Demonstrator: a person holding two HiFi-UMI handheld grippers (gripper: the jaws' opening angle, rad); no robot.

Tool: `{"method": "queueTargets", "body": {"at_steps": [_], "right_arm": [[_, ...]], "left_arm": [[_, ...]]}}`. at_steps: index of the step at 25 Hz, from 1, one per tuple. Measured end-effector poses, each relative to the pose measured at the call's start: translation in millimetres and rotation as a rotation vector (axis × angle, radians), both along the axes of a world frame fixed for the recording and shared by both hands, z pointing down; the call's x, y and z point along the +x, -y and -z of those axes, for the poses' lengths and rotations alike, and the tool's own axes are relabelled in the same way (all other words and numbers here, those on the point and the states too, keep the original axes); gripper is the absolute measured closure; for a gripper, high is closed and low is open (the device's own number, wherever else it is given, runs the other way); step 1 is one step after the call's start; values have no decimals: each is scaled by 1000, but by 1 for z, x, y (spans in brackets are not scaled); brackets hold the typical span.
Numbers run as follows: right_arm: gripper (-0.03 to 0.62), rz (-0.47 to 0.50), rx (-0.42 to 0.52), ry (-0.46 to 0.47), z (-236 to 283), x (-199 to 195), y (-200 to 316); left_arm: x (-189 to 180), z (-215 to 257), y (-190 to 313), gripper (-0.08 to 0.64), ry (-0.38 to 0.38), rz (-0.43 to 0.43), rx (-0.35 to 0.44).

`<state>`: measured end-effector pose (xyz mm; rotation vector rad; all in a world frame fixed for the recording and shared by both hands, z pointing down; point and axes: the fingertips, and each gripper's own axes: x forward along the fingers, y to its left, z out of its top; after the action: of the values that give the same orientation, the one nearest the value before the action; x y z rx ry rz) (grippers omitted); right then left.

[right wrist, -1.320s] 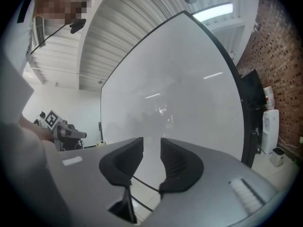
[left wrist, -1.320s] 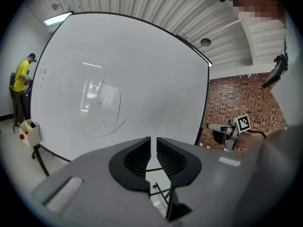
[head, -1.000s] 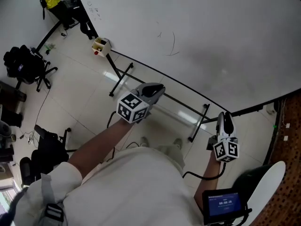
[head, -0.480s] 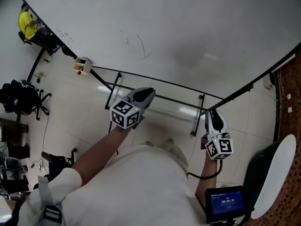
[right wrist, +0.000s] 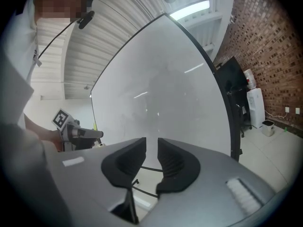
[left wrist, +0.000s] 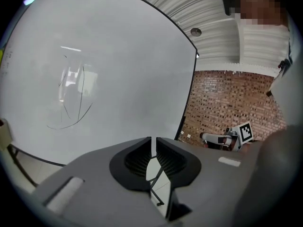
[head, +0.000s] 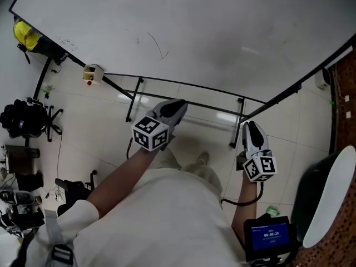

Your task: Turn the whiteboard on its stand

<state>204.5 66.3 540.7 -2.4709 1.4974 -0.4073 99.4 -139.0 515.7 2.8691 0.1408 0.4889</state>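
Note:
The big whiteboard (head: 222, 32) fills the top of the head view, with faint pen marks (head: 156, 44) on it. Its black stand (head: 183, 85) has floor feet (head: 133, 102) below the board's lower edge. My left gripper (head: 179, 105) points at the stand's lower rail, short of the board, with its jaws shut and empty (left wrist: 153, 141). At the right, my right gripper (head: 250, 128) points at the board's lower right corner. A narrow gap remains between its jaws (right wrist: 151, 143), which have just been closing with nothing between them. The board (right wrist: 165, 89) stands ahead of both.
A small box (head: 92, 73) hangs at the board's lower left corner. Black office chairs (head: 25, 118) and a person in yellow (head: 25, 35) are at the left. A brick wall (head: 345, 93) and a white round seat (head: 328, 199) are at the right. A water dispenser (right wrist: 254, 105) stands by the wall.
The board's lower edge now runs more level across the head view and sits higher in it. The left gripper has moved a little right, the right gripper slightly left and up the picture.

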Motion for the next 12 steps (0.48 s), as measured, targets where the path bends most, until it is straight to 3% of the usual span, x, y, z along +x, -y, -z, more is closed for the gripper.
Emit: {"method": "queueTargets", "body": {"at_steps": [6, 12], "right_arm": [[528, -54, -32, -23, 9, -15, 3], [529, -120, -36, -29, 14, -42, 39]], "left_arm": [[-3, 2, -2, 508, -49, -86, -33], [-36, 13, 56, 508, -85, -120, -5]]}}
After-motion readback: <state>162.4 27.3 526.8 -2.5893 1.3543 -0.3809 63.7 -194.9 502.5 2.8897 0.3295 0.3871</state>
